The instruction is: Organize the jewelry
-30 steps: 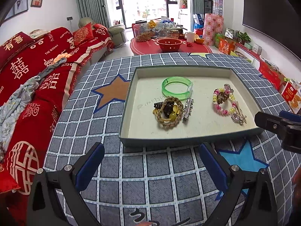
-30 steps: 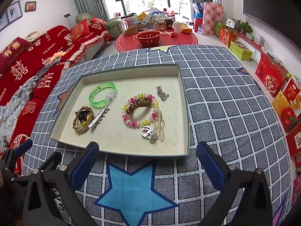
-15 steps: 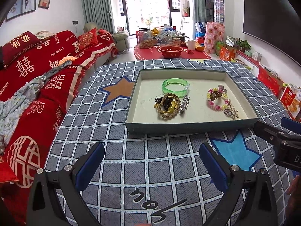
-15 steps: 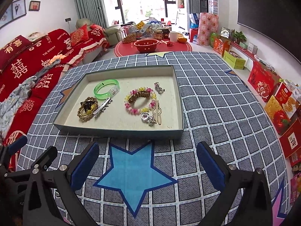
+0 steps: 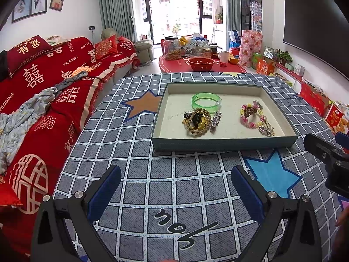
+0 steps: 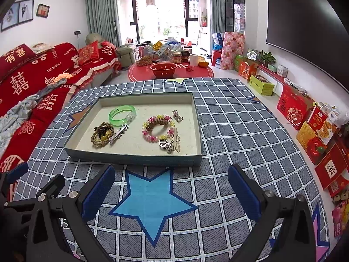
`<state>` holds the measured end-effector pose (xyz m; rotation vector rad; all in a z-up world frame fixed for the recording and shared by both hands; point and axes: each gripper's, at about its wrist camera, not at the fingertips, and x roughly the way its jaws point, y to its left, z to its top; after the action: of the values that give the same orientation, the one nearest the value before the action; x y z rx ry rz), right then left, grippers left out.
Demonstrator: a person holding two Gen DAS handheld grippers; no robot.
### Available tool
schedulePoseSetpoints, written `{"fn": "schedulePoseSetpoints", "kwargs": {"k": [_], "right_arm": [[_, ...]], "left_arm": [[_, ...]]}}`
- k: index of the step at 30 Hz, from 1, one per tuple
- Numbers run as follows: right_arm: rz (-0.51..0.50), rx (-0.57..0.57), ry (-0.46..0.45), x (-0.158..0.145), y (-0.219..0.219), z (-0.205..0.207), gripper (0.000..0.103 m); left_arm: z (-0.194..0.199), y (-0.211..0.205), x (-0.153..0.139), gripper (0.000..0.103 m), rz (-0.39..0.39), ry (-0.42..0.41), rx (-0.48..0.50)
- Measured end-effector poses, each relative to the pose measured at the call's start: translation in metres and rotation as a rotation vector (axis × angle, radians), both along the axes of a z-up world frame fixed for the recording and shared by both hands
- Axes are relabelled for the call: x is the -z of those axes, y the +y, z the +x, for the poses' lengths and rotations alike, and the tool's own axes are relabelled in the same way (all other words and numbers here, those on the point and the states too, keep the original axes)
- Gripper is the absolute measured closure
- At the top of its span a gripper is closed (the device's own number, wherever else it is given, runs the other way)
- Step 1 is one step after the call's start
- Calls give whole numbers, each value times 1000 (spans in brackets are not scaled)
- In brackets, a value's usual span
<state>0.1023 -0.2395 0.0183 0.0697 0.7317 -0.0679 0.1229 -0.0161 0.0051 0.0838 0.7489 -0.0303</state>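
The jewelry is seen gathered in the tray (image 6: 133, 160), straight ahead of and well apart from the empty, wide-spread right gripper (image 6: 171, 193) and left gripper (image 5: 175, 193), its near edge facing both.

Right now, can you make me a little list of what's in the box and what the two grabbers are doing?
box: shallow tray on the checked tablecloth
left side of box: green bangle, braided rope bracelet, silver hair clip
right side of box: pink and yellow bead bracelet, small silver charm, gold clip
left gripper: open, empty, short of the box
right gripper: open, empty, over the blue star
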Motion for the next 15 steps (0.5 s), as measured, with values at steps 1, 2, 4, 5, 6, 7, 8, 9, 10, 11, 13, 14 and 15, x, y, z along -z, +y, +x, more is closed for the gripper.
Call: {"fn": "schedulePoseSetpoints", "kwargs": {"k": [1, 2, 4, 5, 6, 7, 8, 9, 10, 11, 13, 14, 15], "right_arm": [[-1, 0, 0, 0, 0, -1, 0], [-1, 0, 1, 0, 0, -1, 0], [0, -2, 0, 0, 0, -2, 0], [1, -2, 1, 0, 0, -1, 0], [1, -4, 2, 0, 0, -1, 0], [1, -5, 3, 1, 1, -3, 0], [1, -7, 3, 1, 1, -3, 0], [1, -8, 3, 1, 1, -4, 0], [1, -9, 2, 1, 2, -4, 0], [1, -10, 0, 1, 2, -4, 0], [1, -12, -1, 0, 2, -6, 0], [1, -11, 0, 1, 3, -5, 0], [0, -11, -1, 0, 2, -6, 0]], "left_arm": [[-1, 0, 0, 0, 1, -2, 1], [-1, -1, -1, 0, 1, -4, 1], [-2, -1, -2, 0, 1, -7, 1], [-2, -1, -2, 0, 0, -8, 1], [-2, 0, -2, 0, 0, -7, 1], [-2, -1, -2, 0, -1, -7, 2], [-2, -1, -2, 0, 0, -7, 2], [-2, -1, -2, 0, 1, -8, 1], [-2, -1, -3, 0, 2, -8, 1], [-2, -1, -3, 0, 1, -7, 2], [-3, -1, -3, 0, 2, -8, 2], [-3, -1, -3, 0, 2, -9, 0], [-3, -1, -3, 0, 1, -9, 0]]}}
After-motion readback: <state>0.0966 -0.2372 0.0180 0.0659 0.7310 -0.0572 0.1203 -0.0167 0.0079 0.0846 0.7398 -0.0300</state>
